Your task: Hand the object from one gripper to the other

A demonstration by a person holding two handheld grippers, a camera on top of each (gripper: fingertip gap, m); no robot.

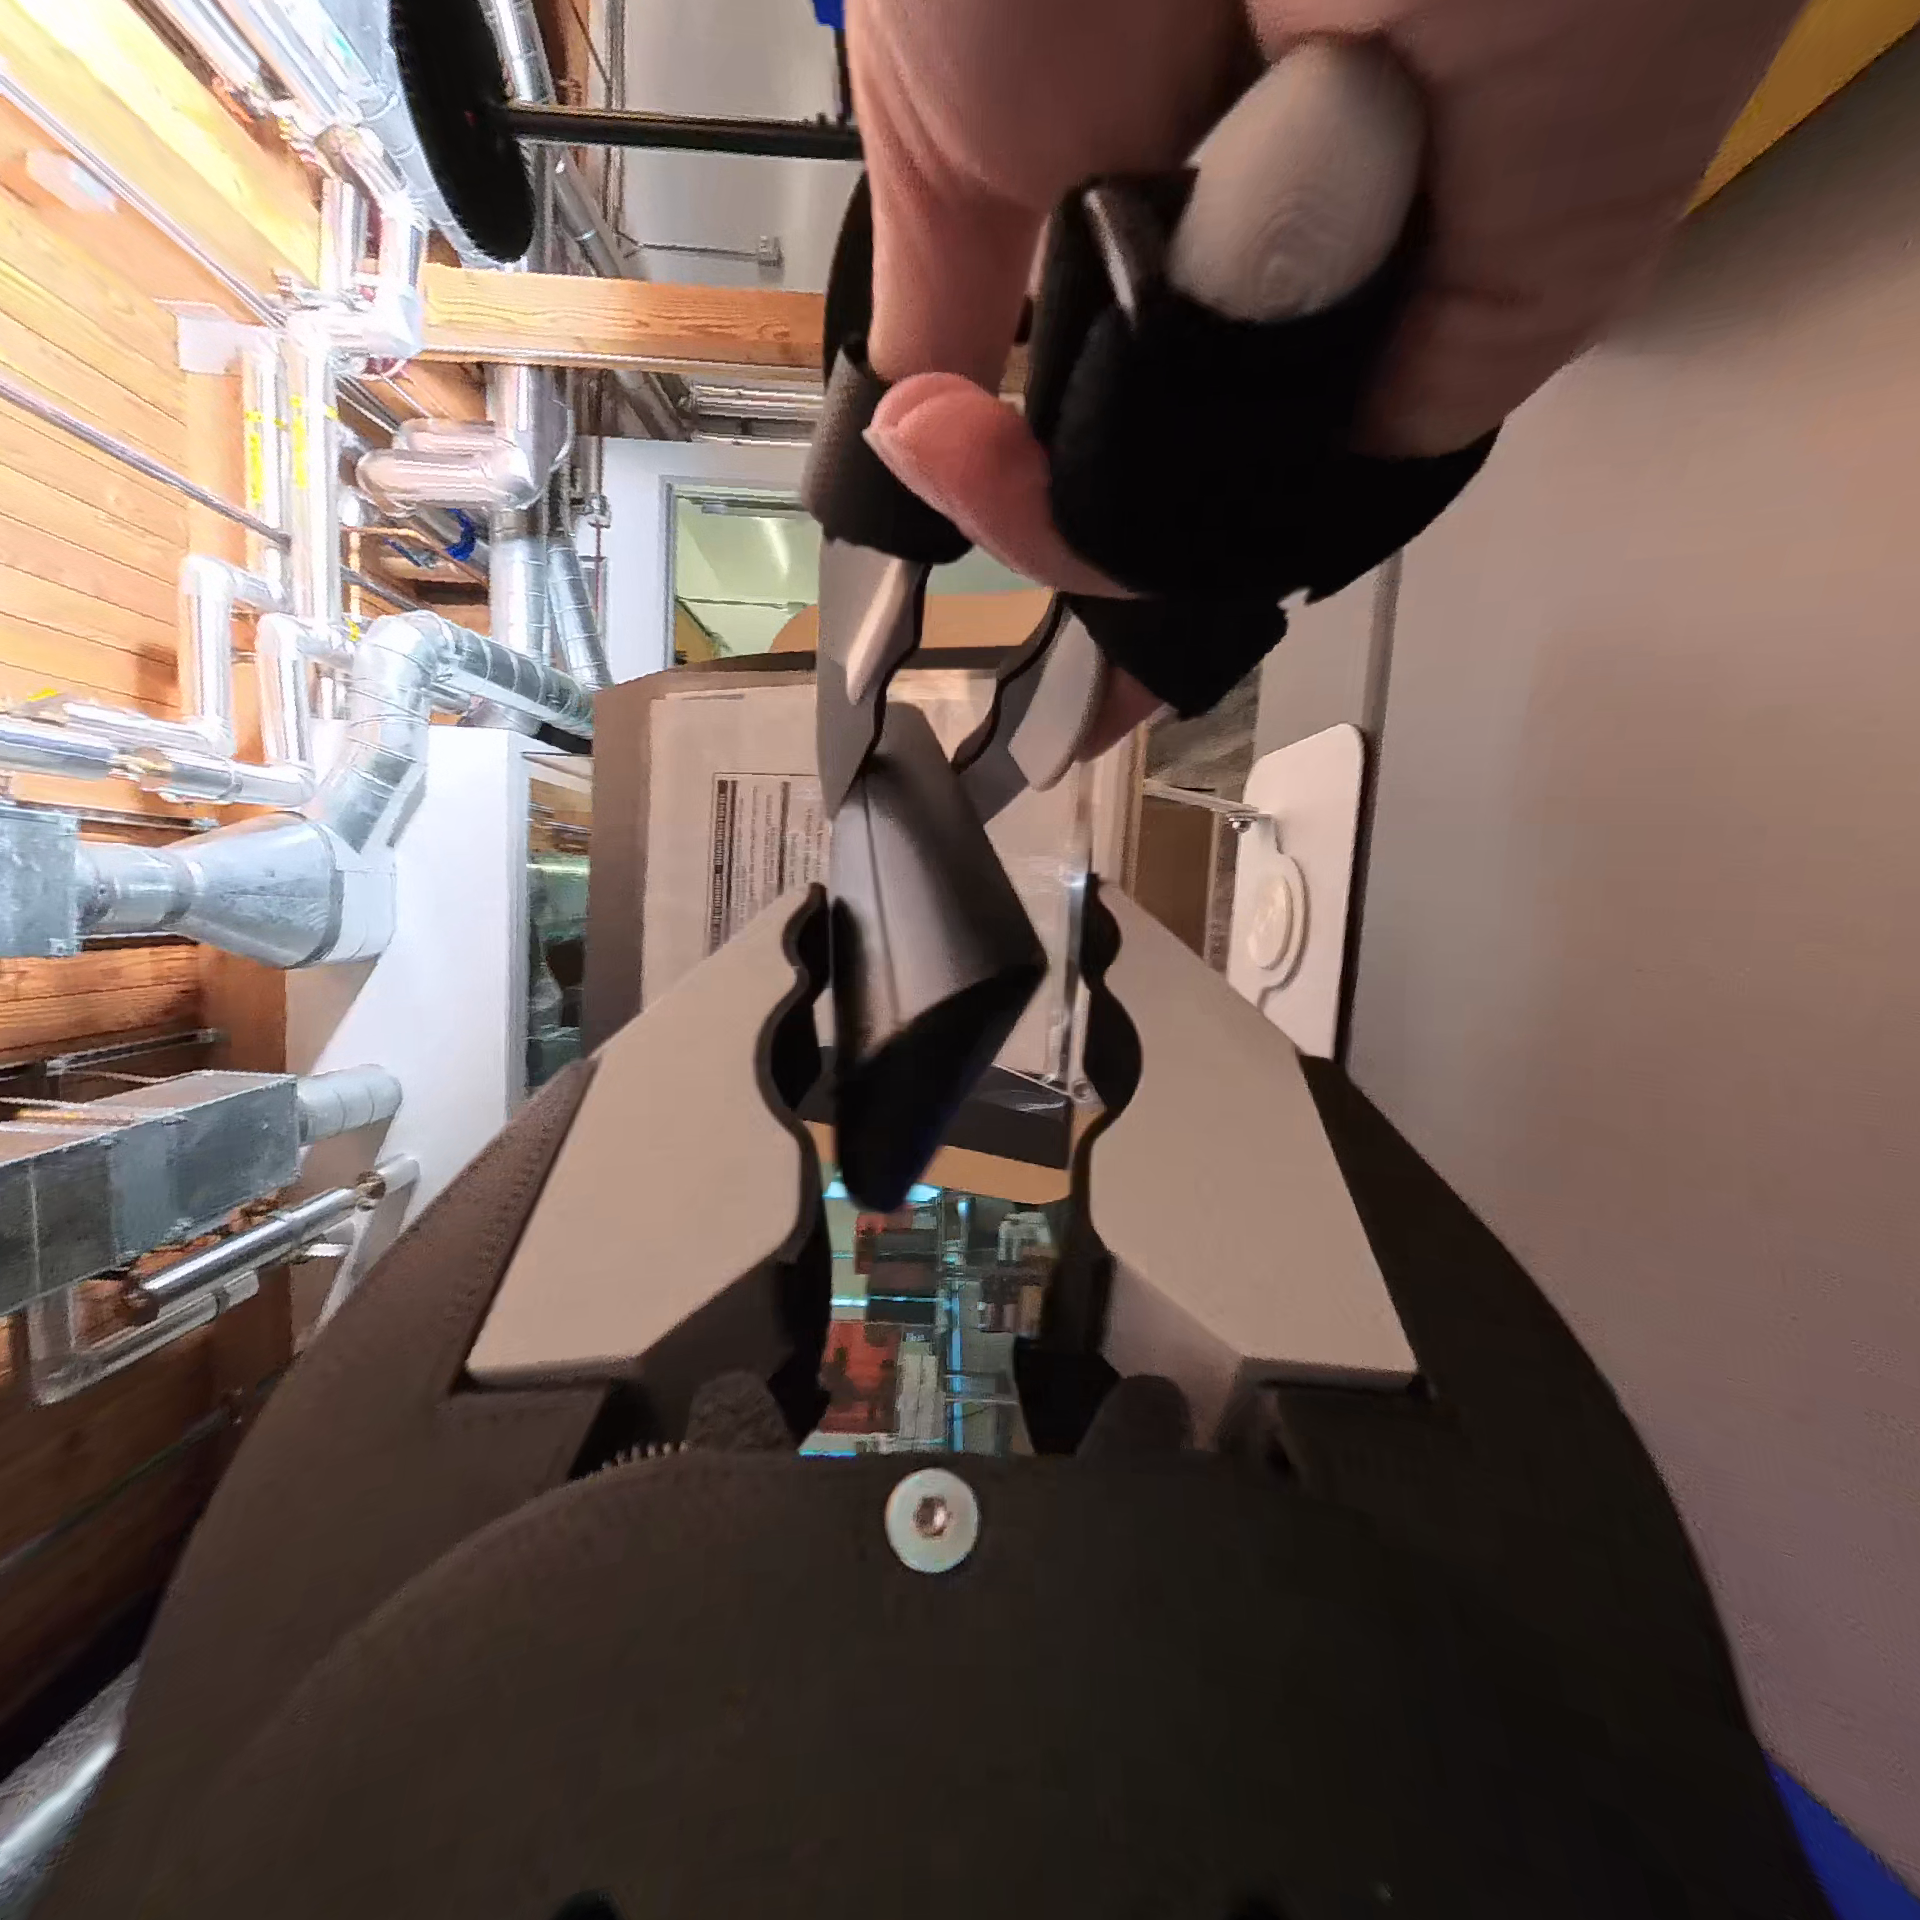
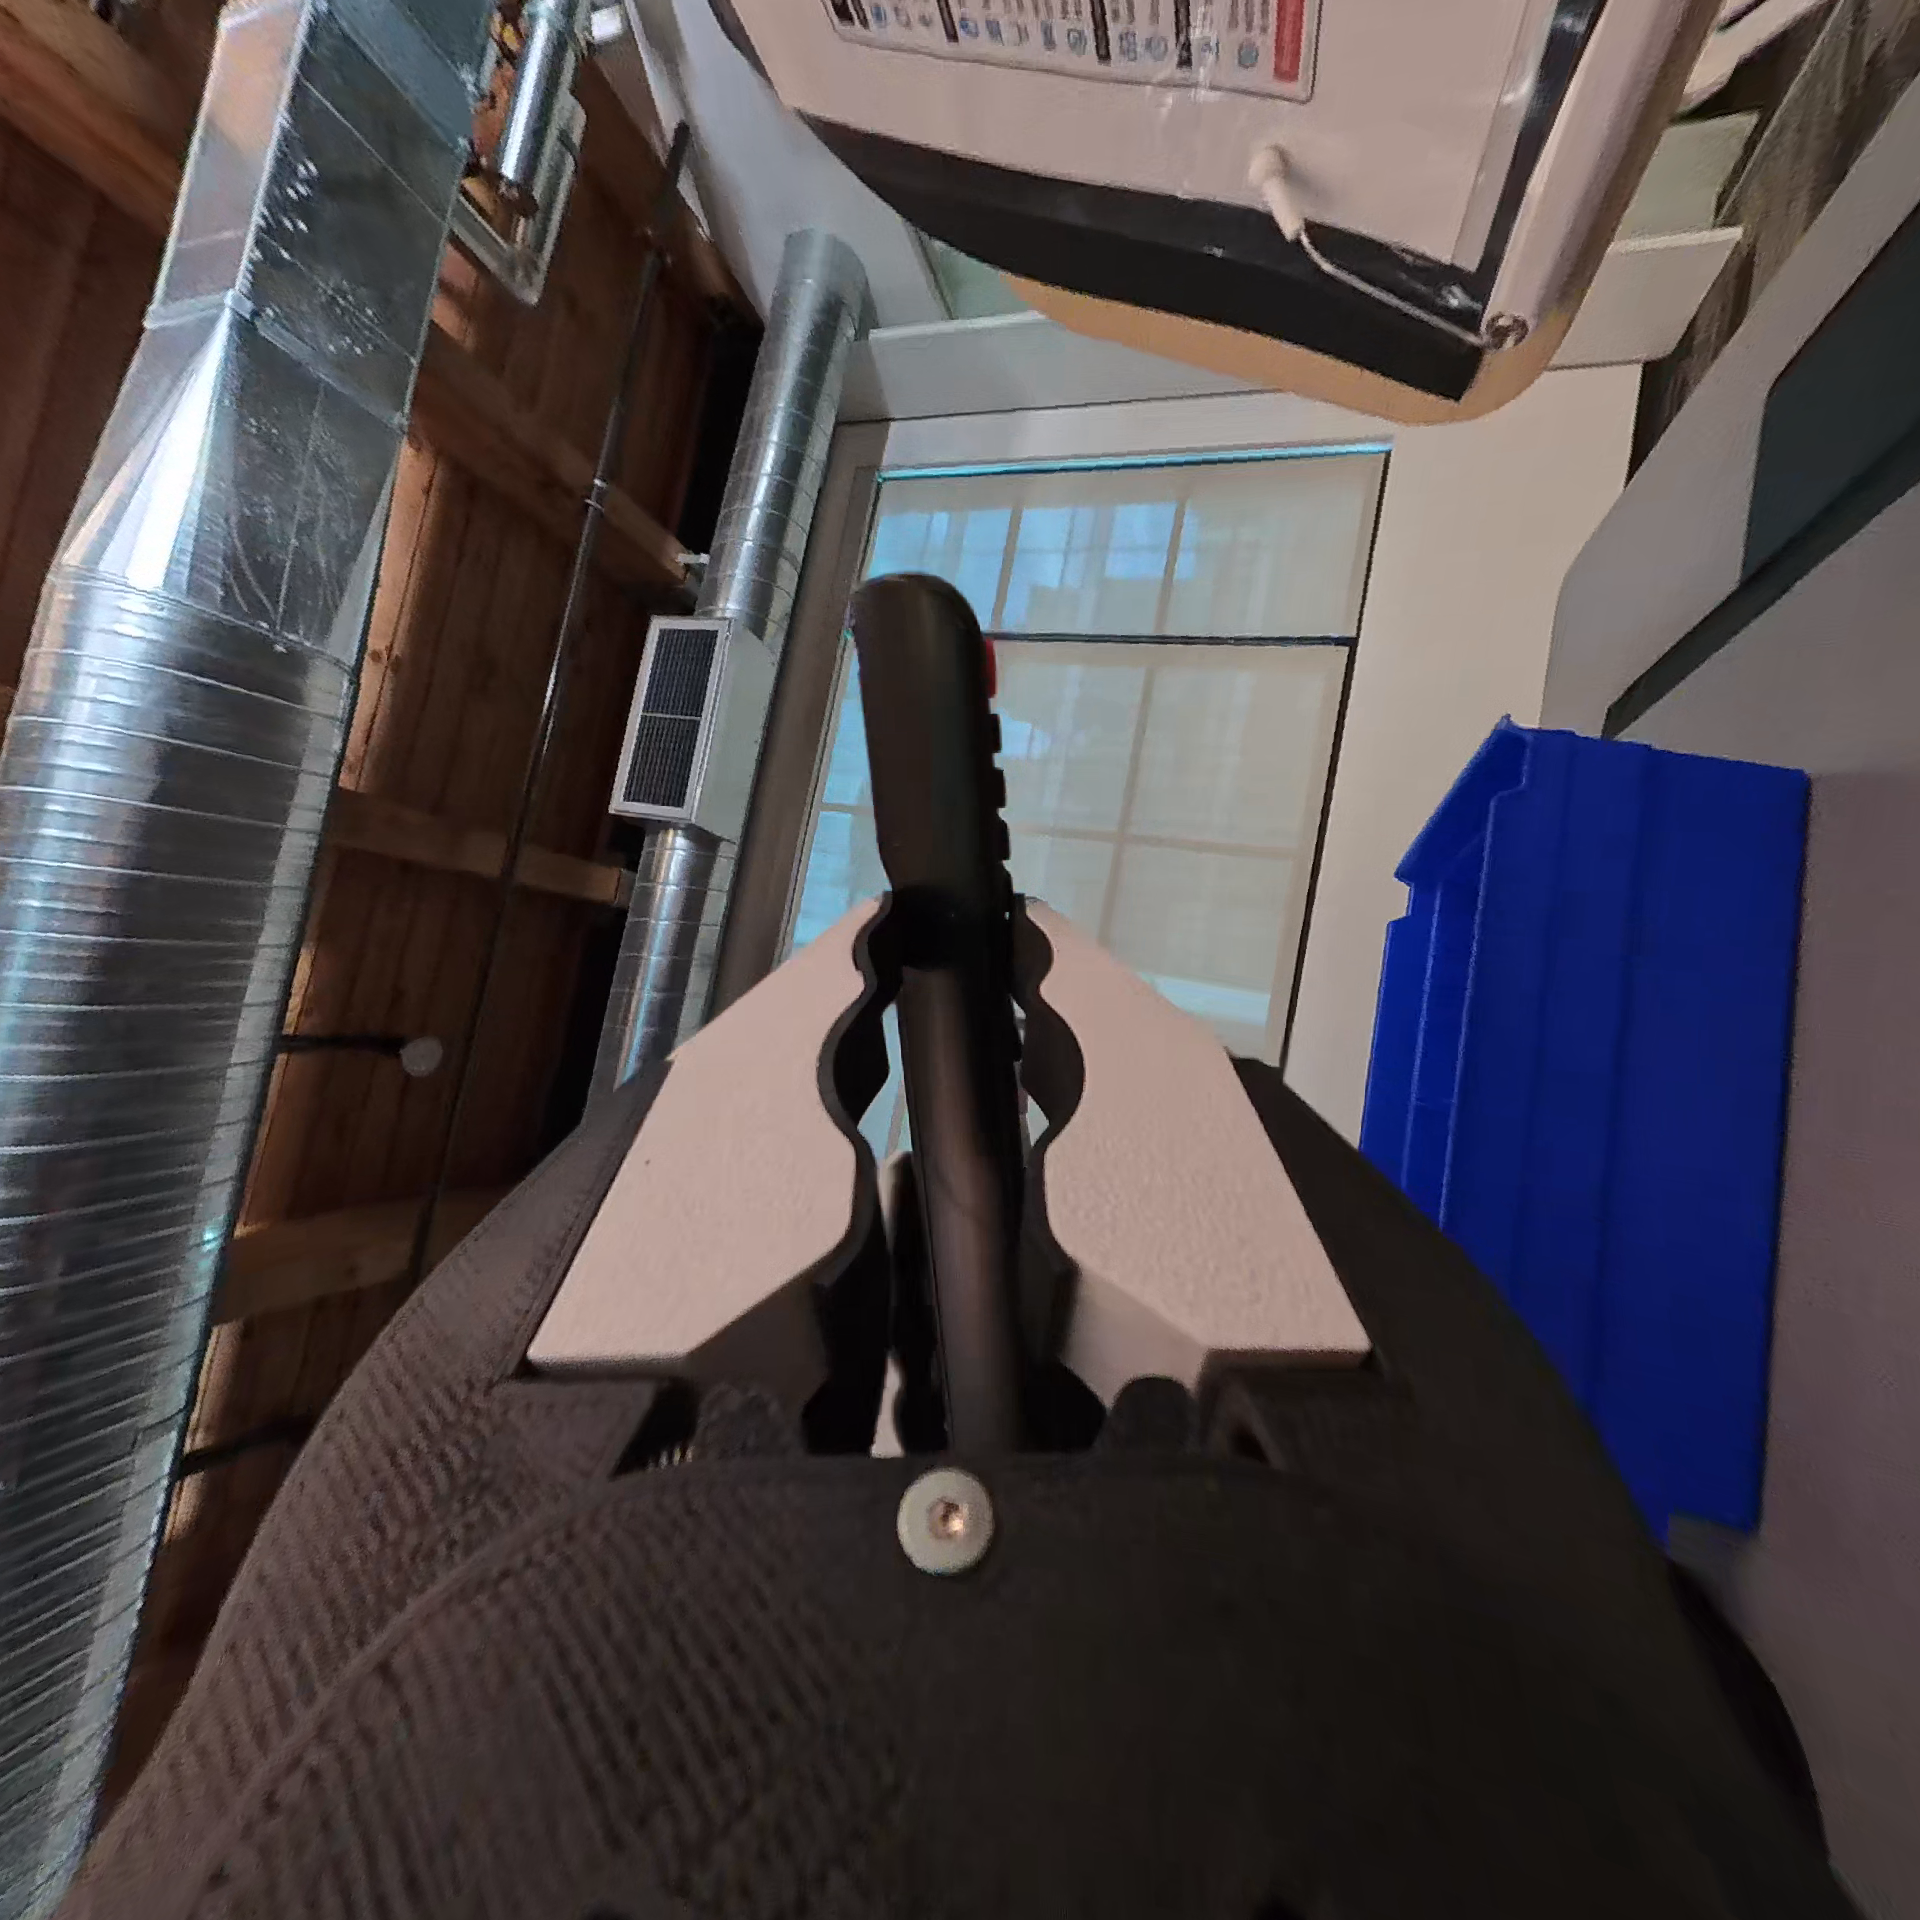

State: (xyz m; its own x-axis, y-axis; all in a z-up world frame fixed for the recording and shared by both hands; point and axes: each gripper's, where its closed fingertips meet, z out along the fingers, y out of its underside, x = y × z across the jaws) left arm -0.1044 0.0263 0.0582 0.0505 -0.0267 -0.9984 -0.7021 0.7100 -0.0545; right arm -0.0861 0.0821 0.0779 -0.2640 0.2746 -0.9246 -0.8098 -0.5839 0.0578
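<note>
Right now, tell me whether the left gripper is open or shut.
Open. In the left wrist view the left gripper has background visible between its fingers and the black remote, which the right gripper grips.

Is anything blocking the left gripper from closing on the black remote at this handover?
Nothing visible does. The black remote, clamped by the right gripper, already hangs between the open fingers of the left gripper, with only air on either side of it.
</note>
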